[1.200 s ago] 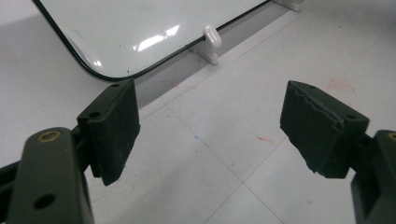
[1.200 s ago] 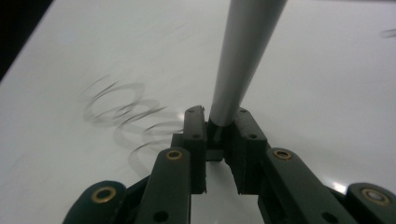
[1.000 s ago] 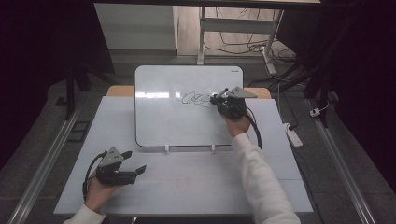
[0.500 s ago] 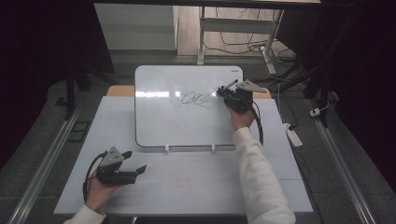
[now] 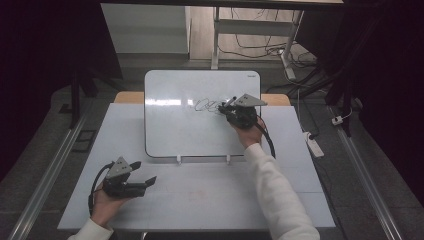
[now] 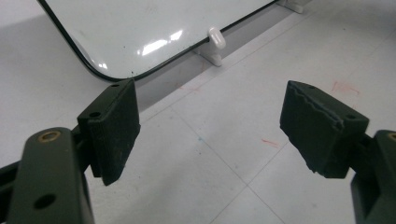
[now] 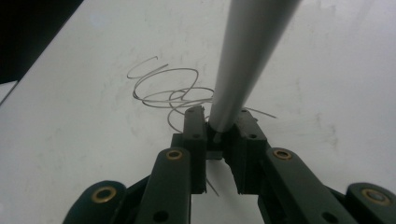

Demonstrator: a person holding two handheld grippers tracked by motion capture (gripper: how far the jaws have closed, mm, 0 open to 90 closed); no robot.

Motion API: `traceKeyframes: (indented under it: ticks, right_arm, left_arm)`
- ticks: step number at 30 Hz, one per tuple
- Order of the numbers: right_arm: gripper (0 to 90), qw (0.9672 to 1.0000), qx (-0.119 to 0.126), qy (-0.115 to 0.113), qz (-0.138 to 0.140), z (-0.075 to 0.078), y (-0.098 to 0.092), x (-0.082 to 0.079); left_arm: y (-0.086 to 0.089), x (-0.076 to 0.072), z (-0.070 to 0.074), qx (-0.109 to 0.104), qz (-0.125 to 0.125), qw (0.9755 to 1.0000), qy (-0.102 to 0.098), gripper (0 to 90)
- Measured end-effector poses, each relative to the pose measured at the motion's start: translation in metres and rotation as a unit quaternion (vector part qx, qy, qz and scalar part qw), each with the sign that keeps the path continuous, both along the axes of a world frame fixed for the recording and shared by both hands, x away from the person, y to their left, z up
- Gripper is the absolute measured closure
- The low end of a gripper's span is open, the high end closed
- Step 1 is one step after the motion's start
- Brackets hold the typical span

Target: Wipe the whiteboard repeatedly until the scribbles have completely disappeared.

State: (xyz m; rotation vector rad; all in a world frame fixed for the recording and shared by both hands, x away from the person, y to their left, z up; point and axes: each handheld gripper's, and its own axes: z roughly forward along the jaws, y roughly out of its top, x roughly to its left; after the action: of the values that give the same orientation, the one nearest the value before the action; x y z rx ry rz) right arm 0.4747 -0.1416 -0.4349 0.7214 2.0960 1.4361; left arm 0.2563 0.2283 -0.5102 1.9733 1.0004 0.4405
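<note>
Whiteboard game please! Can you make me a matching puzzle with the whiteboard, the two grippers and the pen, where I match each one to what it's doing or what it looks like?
Things:
1. whiteboard
2. left hand-held gripper
3. right hand-held gripper
4. pen

States:
A. jaws wide apart, nothing between them, low over the table
B. grey and straight, sticking up between two jaws
C. white and shiny, with a thin scribble on it
D. jaws clamped on something thin, over the drawing

Pairs: 1-C, 2-A, 3-D, 4-B
</note>
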Motion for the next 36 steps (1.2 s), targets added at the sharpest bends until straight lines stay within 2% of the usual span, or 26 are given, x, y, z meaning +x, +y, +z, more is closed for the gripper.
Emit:
traceKeyframes:
  ticks: [3, 5, 7, 8, 9, 11, 12, 13, 15, 16, 17, 18, 19, 21, 22, 24, 25, 27, 28, 29, 30, 31, 32, 33, 35, 36]
  right_arm:
    - [77.4, 0.9963, 0.063, 0.009, -0.058, 0.006, -0.020, 0.010]
    - [77.4, 0.9961, 0.070, 0.015, -0.052, 0.000, -0.017, 0.005]
    - [77.4, 0.9995, 0.028, 0.012, -0.007, -0.009, -0.001, -0.006]
    - [77.4, 0.9995, 0.028, 0.012, -0.007, -0.009, -0.001, -0.006]
    - [77.4, 1.0000, 0.003, -0.002, -0.001, -0.007, 0.001, -0.008]
    - [77.4, 0.9981, 0.041, 0.001, -0.045, -0.001, -0.015, -0.001]
    - [77.4, 0.9981, 0.041, 0.001, -0.045, -0.001, -0.015, -0.001]
    - [77.4, 0.9962, 0.066, 0.012, -0.055, -0.002, -0.023, 0.003]
    - [77.4, 0.9973, 0.055, 0.011, -0.048, -0.003, -0.019, -0.001]
    - [77.4, 0.9998, 0.015, 0.013, -0.007, -0.011, -0.006, -0.012]
    - [77.4, 0.9998, 0.015, 0.013, -0.007, -0.011, -0.006, -0.012]
    - [77.4, 0.9999, 0.001, 0.012, 0.002, -0.014, -0.002, -0.016]
    - [77.4, 0.9999, 0.006, 0.013, -0.004, -0.014, -0.010, -0.016]
    - [77.4, 0.9985, 0.036, 0.012, -0.041, -0.011, -0.022, -0.013]
    - [77.4, 0.9976, 0.050, 0.018, -0.044, -0.012, -0.023, -0.013]
    - [77.4, 0.9980, 0.047, 0.018, -0.039, -0.015, -0.019, -0.016]
    - [77.4, 0.9999, 0.006, 0.007, -0.009, -0.019, -0.005, -0.023]
    - [77.4, 0.9999, -0.008, -0.001, -0.010, -0.018, -0.003, -0.024]
    - [77.4, 0.9992, 0.024, 0.004, -0.030, -0.012, -0.012, -0.016]
    - [77.4, 0.9992, 0.024, 0.004, -0.030, -0.012, -0.012, -0.016]
    - [77.4, 0.9978, 0.048, 0.012, -0.045, -0.011, -0.016, -0.012]
    - [77.4, 0.9970, 0.058, 0.021, -0.046, -0.011, -0.015, -0.011]
    - [77.4, 0.9979, 0.051, 0.022, -0.034, -0.013, -0.009, -0.012]
    - [77.4, 0.9998, 0.014, 0.012, 0.000, -0.017, 0.008, -0.019]
    - [77.4, 1.0000, 0.001, 0.004, 0.001, -0.016, 0.011, -0.019]
    - [77.4, 0.9999, 0.010, 0.007, -0.003, -0.013, 0.009, -0.015]
  left_arm:
    - [-0.001, -0.002, 0.000, 0.002, -0.001, 1.0000, 0.000, 20.7]
    - [-0.001, -0.003, 0.002, 0.000, -0.002, 1.0000, -0.005, 20.7]
    - [-0.001, -0.002, 0.002, -0.001, -0.001, 1.0000, -0.005, 20.7]
    - [0.000, -0.001, 0.001, -0.002, -0.001, 1.0000, -0.003, 20.7]
    - [0.000, 0.000, 0.000, 0.000, 0.000, 1.0000, 0.000, 20.7]
    - [0.000, 0.000, 0.000, 0.001, 0.000, 1.0000, 0.002, 20.6]
    - [-0.001, -0.001, 0.000, 0.001, -0.001, 1.0000, 0.001, 20.6]
    - [-0.001, -0.002, 0.001, 0.000, -0.001, 1.0000, -0.001, 20.6]
    - [-0.001, -0.002, 0.001, -0.002, -0.002, 1.0000, -0.003, 20.7]
    - [-0.001, -0.002, 0.001, -0.001, -0.001, 1.0000, -0.003, 20.7]
    - [-0.001, -0.001, 0.000, -0.001, -0.001, 1.0000, 0.000, 20.7]
    - [-0.001, 0.000, 0.000, 0.000, -0.001, 1.0000, 0.001, 20.7]
    - [-0.001, 0.000, 0.000, 0.000, 0.000, 1.0000, 0.002, 20.6]
    - [-0.001, -0.002, 0.001, -0.001, -0.001, 1.0000, 0.000, 20.6]
    - [-0.001, -0.003, 0.001, -0.002, -0.001, 1.0000, -0.002, 20.6]
    - [-0.002, -0.003, 0.002, -0.002, -0.002, 1.0000, -0.003, 20.6]
    - [-0.002, -0.002, 0.001, -0.001, -0.002, 1.0000, -0.002, 20.7]
    - [-0.002, -0.001, 0.001, -0.001, -0.001, 1.0000, 0.000, 20.6]
    - [-0.001, -0.001, 0.001, -0.001, -0.001, 1.0000, 0.000, 20.6]
    - [-0.002, -0.002, 0.001, -0.001, -0.001, 1.0000, 0.000, 20.6]
    - [-0.002, -0.002, 0.001, -0.001, -0.002, 1.0000, -0.001, 20.7]
    - [-0.002, -0.002, 0.001, -0.001, -0.003, 1.0000, 0.000, 20.7]
    - [-0.002, -0.001, 0.001, -0.001, -0.003, 1.0000, 0.000, 20.6]
    - [-0.002, -0.001, 0.000, 0.000, -0.003, 1.0000, 0.000, 20.7]
    - [-0.001, -0.001, 0.000, -0.001, -0.001, 1.0000, 0.001, 20.7]
    - [-0.001, -0.001, 0.000, -0.001, -0.001, 1.0000, 0.001, 20.6]
